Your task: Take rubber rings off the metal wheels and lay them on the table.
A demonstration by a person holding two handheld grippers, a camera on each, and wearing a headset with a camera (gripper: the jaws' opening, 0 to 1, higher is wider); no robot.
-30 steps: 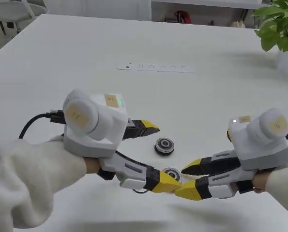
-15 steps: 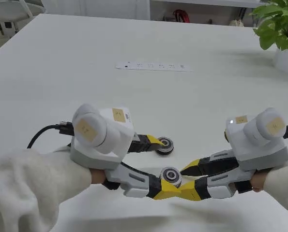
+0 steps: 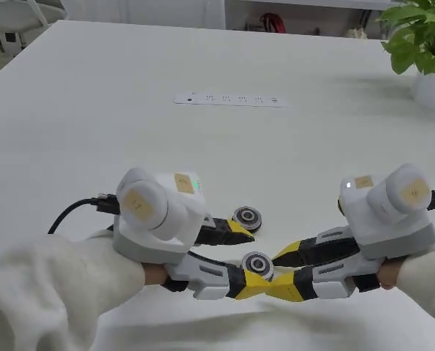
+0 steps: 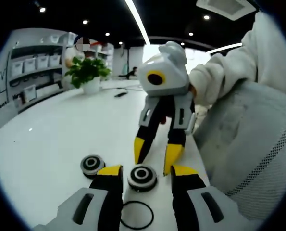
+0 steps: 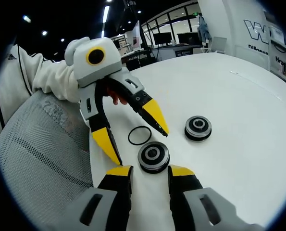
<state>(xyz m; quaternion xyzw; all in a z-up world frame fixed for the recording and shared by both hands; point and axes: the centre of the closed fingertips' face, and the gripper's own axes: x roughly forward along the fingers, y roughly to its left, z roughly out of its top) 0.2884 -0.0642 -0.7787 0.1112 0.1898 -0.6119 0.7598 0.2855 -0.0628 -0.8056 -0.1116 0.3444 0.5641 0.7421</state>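
Plainly both claws stand spread: the left gripper flanks a metal wheel, the right gripper faces it (a loose rubber ring lies nearby).

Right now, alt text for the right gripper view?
A metal wheel lies on the white table just ahead of the open right tongs. The open left tongs reach in opposite, a loose rubber ring between their jaws; a second wheel lies aside.

Two flat wheels, one loose ring
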